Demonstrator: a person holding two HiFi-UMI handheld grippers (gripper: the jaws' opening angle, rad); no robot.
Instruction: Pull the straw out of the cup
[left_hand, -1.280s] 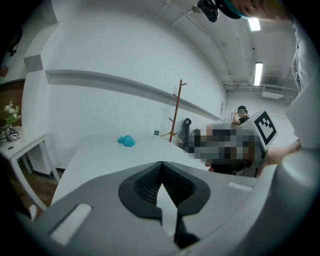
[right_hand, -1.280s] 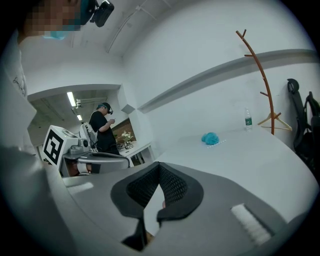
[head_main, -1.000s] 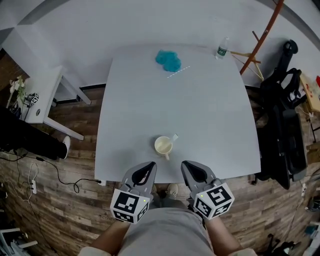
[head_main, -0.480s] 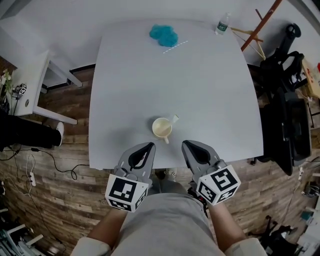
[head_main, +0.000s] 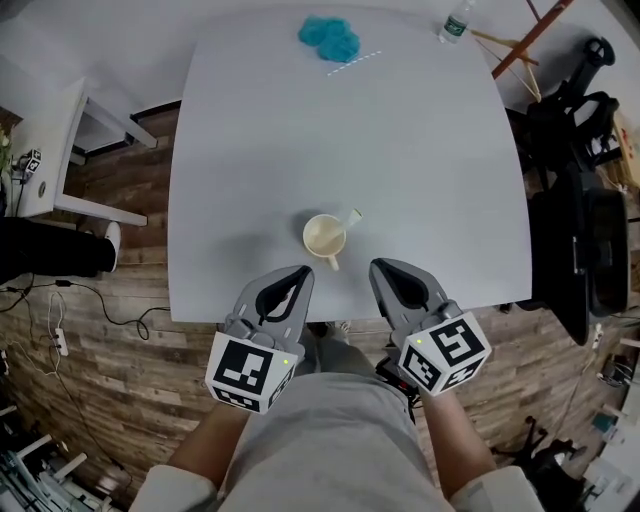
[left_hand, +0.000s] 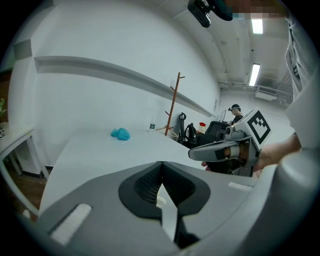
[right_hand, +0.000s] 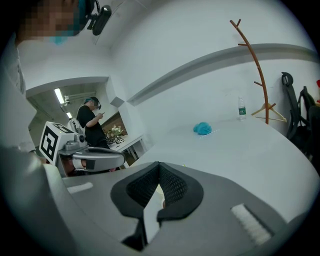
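Tipping is my main worry. Cup (head_main: 325, 237) stands toward the near side of the table (head_main: 430, 160), with the straw (head_main: 351, 216) leaning out over its right rim, away from me. Left gripper (head_main: 301, 272) and right gripper (head_main: 380, 266) hover at the near table edge, short of the cup. Both have their jaws pressed together with nothing between them. Neither can take anything until I open it, so pushing forward like this would only shove the cup. If I pull the straw with the right alone, along its lean, the light cup may drag or topple. I judge the left should pin the cup first, perhaps by what looks like a handle pointing back toward me. The exposed straw end is short and thin, so a pinch could miss or crush it. The inside looks pale; I can't tell whether that is liquid that could spill. Blue bundle (head_main: 330, 38) and bottle (head_main: 450, 22) sit well apart at the far edge, so they are no hazard.
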